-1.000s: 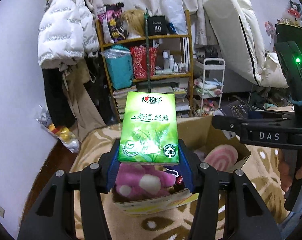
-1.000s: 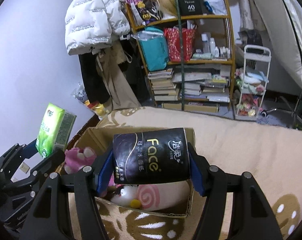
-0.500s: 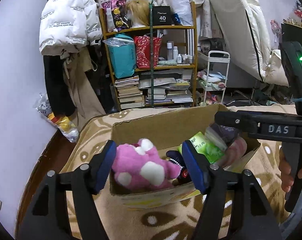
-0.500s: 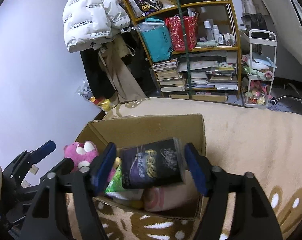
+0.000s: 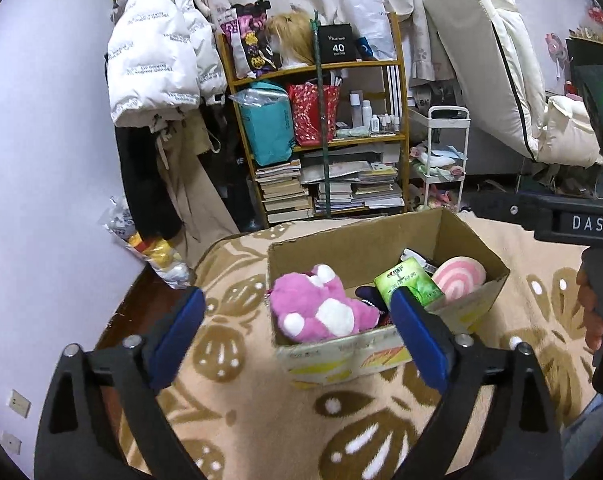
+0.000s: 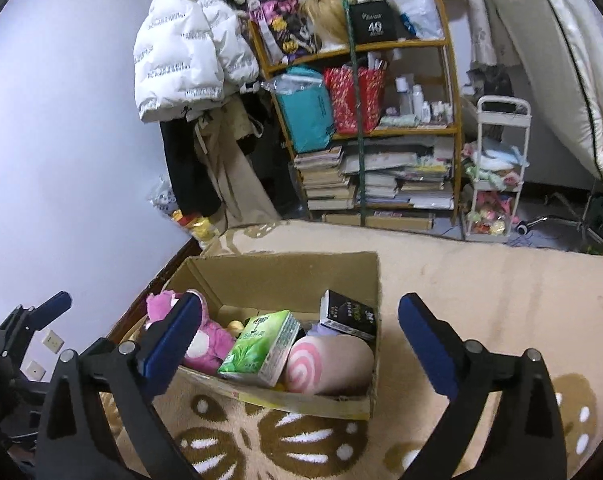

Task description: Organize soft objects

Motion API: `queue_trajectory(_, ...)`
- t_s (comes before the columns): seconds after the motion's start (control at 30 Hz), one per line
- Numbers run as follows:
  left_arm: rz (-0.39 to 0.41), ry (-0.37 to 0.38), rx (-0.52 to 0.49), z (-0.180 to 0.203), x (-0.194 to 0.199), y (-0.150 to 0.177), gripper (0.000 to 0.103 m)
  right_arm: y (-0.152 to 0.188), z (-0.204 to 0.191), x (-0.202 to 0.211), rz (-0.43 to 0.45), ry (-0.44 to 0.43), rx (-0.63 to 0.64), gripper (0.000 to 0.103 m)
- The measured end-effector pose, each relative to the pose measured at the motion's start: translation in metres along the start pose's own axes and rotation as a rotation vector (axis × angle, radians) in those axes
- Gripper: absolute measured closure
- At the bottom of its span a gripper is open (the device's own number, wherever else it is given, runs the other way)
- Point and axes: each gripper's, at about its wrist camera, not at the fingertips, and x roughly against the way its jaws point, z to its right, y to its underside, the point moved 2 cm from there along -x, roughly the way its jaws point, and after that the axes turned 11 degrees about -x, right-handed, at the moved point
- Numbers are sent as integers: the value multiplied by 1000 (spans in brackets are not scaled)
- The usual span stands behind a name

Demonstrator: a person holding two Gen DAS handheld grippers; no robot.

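A cardboard box (image 5: 361,246) (image 6: 285,268) stands on the beige patterned blanket. Inside it lie a pink plush toy (image 5: 321,312) (image 6: 205,340), a green tissue pack (image 5: 407,282) (image 6: 261,344), a black tissue pack (image 6: 347,314) and a pink swirl cushion (image 5: 459,278) (image 6: 325,364). My left gripper (image 5: 297,336) hovers just short of the box's near wall, jaws opening wide, nothing between them. My right gripper (image 6: 299,340) hangs over the box's near side, jaws likewise opening, gripping nothing. In the left wrist view the right gripper's black body (image 5: 561,224) shows at the right with a hand on it.
The blanket (image 6: 481,288) spreads around the box, with its edge and dark wooden floor to the left. Behind stand a crowded bookshelf (image 5: 325,140), hanging coats (image 5: 157,72), a white trolley (image 6: 497,172) and a leaning mattress (image 5: 485,48).
Both grippers let go: the green pack and the black pack dropped into the box. Both sets of jaws spread wide and both grippers drew back from the box.
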Motion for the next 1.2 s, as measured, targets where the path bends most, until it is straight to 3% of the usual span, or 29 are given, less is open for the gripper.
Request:
queue_trajectory(0.3,51,-74,-12,-9,59,5,4,5,-5,54,35,46,31,0)
queue_trajectory(0.7,109,-113,22,-20,120,9,3,19,-15,129,140,51,50,0)
queue_trajectory(1.2,182,-127,82,-22,144,33,2,46,-28,168,286,61,155,0)
